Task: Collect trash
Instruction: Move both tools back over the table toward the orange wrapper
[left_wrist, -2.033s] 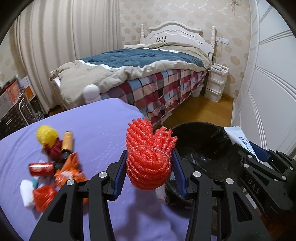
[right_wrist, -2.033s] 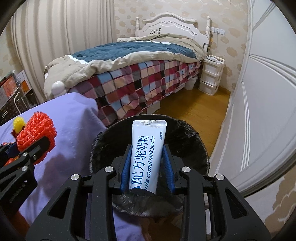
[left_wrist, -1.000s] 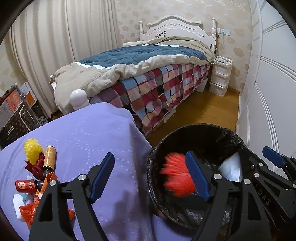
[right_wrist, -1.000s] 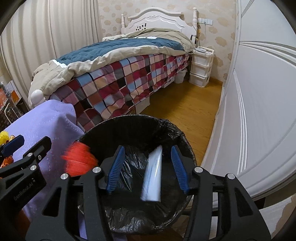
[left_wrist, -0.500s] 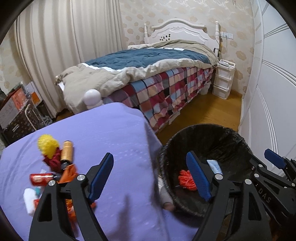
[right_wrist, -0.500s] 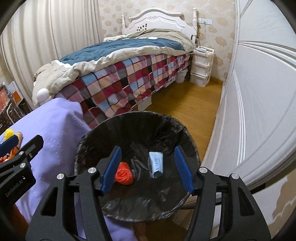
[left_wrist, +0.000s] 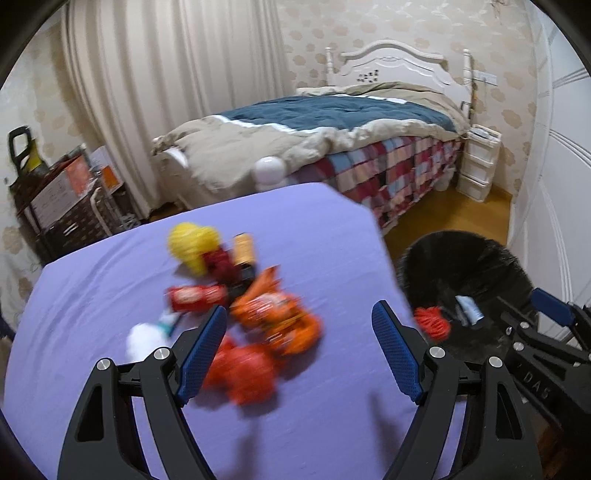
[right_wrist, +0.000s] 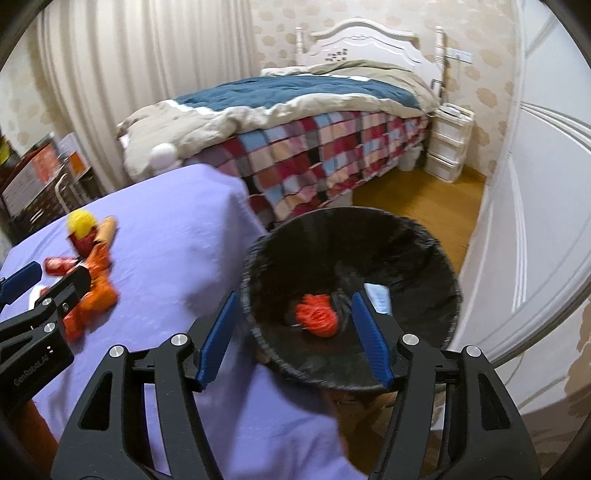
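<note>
Purple cloth (left_wrist: 110, 295) carries the remaining trash, seen blurred in the left wrist view. Countable there: one yellow foam net (left_wrist: 192, 243), one dark red piece (left_wrist: 221, 264), one tan bottle (left_wrist: 243, 249), one red can (left_wrist: 195, 297), one orange wrapper heap (left_wrist: 277, 321), one red bag (left_wrist: 240, 373), one white wad (left_wrist: 142, 339); more may hide beneath. Judged light throughout: nets and wrappers soft and crushable, best pinched mid-body; can and bottle stiff and round, likely to roll, best taken across the barrel. Left gripper (left_wrist: 299, 350) stands wide apart over the heap, empty. Bin (left_wrist: 413, 258) sits off the table corner.

Right wrist view: bin (right_wrist: 258, 258) holds one red net (right_wrist: 317, 314) and one white sachet (right_wrist: 376, 295) on its black liner. Right gripper (right_wrist: 295, 332) hangs above the near rim; its jaws have just been opening, nothing between them. Left gripper (right_wrist: 40, 280) shows at the left edge, beside the orange wrappers (right_wrist: 96, 291).
</note>
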